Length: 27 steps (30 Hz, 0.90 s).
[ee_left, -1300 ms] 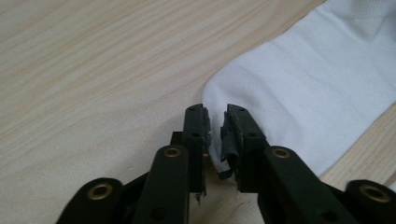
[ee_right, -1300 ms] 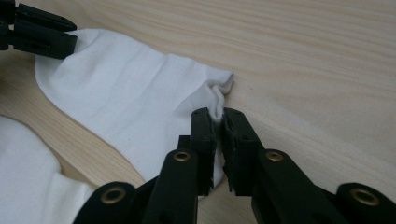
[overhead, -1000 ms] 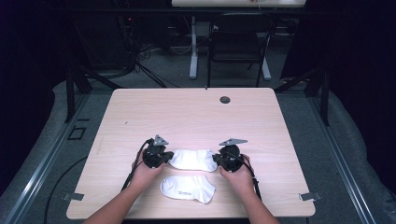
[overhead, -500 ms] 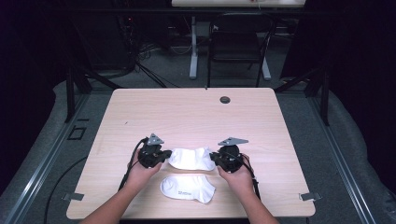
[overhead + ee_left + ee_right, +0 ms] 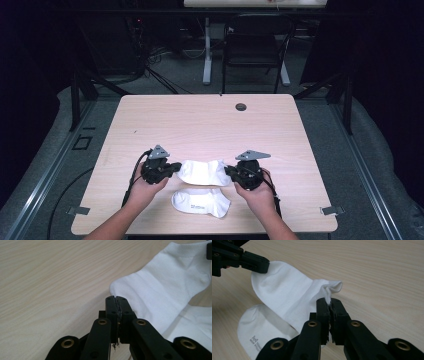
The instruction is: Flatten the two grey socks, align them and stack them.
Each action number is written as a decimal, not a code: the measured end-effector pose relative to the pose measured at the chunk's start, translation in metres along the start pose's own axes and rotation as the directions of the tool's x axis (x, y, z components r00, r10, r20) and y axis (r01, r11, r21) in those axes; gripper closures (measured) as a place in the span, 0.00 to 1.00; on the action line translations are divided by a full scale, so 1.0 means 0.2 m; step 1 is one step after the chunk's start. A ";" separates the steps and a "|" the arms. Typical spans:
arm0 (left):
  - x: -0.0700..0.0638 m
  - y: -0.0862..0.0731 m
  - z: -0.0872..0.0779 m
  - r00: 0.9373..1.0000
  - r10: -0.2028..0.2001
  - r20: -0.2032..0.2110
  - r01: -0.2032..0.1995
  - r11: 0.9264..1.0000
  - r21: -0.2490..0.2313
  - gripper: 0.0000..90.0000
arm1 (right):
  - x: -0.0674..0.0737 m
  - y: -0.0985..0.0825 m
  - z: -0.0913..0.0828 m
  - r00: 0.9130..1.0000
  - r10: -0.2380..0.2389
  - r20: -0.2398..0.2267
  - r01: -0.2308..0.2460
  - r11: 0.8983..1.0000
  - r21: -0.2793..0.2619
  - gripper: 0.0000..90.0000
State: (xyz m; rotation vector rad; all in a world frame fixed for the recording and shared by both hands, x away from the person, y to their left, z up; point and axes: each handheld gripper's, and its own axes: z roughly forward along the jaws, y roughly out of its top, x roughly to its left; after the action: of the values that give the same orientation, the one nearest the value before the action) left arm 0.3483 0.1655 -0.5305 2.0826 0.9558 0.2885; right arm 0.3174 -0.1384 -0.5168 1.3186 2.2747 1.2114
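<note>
We find one printed mark: a small grey logo with a line of tiny letters under it, on the near sock (image 5: 259, 332). The letters are too small and blurred for us to read. It shows as a faint smudge from above (image 5: 197, 206).

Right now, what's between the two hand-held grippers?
A white sock stretches between the left hand-held gripper and the right hand-held gripper, seen in the high view.

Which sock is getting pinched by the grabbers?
The farther sock, pinched by the left gripper and right gripper. The nearer sock lies untouched.
</note>
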 end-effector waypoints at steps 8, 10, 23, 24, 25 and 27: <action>-0.05 -0.03 -0.07 1.000 0.024 0.018 -0.023 1.000 -0.003 0.99 | 0.05 -0.03 -0.08 1.000 -0.013 -0.023 0.012 1.000 -0.017 0.96; -0.06 -0.04 -0.09 0.999 0.022 0.024 -0.022 1.000 -0.009 0.99 | 0.06 -0.05 -0.09 0.999 -0.015 -0.029 0.014 1.000 -0.018 0.96; -0.11 -0.17 -0.15 0.999 0.010 0.049 -0.011 1.000 0.007 0.99 | 0.16 -0.17 -0.13 0.997 -0.036 -0.070 0.036 0.999 0.000 0.96; -0.11 -0.18 -0.15 0.999 0.014 0.051 -0.015 1.000 0.009 0.99 | 0.17 -0.17 -0.13 0.997 -0.036 -0.071 0.036 0.999 -0.005 0.96; -0.12 -0.19 -0.15 0.999 0.007 0.053 -0.008 1.000 0.010 0.99 | 0.17 -0.18 -0.13 0.997 -0.040 -0.071 0.040 0.999 0.000 0.96; -0.12 -0.20 -0.16 0.998 0.003 0.056 -0.004 1.000 0.009 0.99 | 0.19 -0.20 -0.13 0.996 -0.038 -0.079 0.038 0.999 0.004 0.96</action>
State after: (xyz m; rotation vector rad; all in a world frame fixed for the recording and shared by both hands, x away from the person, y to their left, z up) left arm 0.2947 0.1816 -0.5379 2.0894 0.9218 0.2269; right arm 0.2578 -0.1317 -0.5246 1.2444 2.3477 1.2675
